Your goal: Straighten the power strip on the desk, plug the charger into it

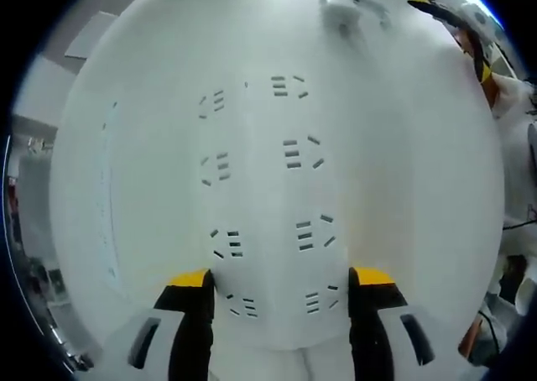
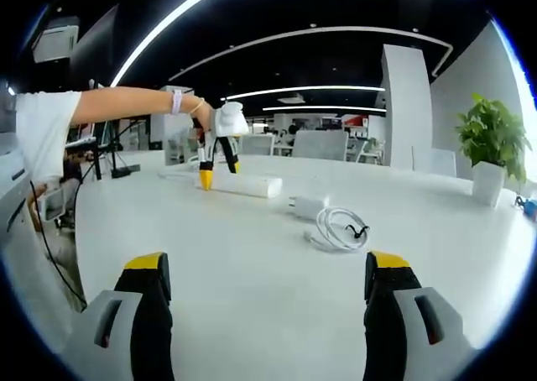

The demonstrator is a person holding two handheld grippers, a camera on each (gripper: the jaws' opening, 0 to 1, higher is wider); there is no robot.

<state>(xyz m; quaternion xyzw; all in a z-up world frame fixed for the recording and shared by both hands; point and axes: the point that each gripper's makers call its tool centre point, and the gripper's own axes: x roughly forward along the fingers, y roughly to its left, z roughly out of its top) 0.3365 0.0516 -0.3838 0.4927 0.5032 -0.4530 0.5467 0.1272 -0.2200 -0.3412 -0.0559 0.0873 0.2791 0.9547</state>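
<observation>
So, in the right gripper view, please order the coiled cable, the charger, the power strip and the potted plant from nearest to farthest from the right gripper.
1. coiled cable, centre-right on the desk
2. charger, just behind it
3. power strip, centre-left, under the left gripper
4. potted plant, far right

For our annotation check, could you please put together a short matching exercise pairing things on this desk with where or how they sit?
Things:
1. power strip
2. charger
3. coiled cable
4. potted plant

Places or states:
A. far right edge of the desk
B. looped on the desk beside the charger
C. under the left gripper, jaws either side of its end
D. between power strip and cable, unplugged

Pairs: 1-C, 2-D, 3-B, 4-A
</observation>
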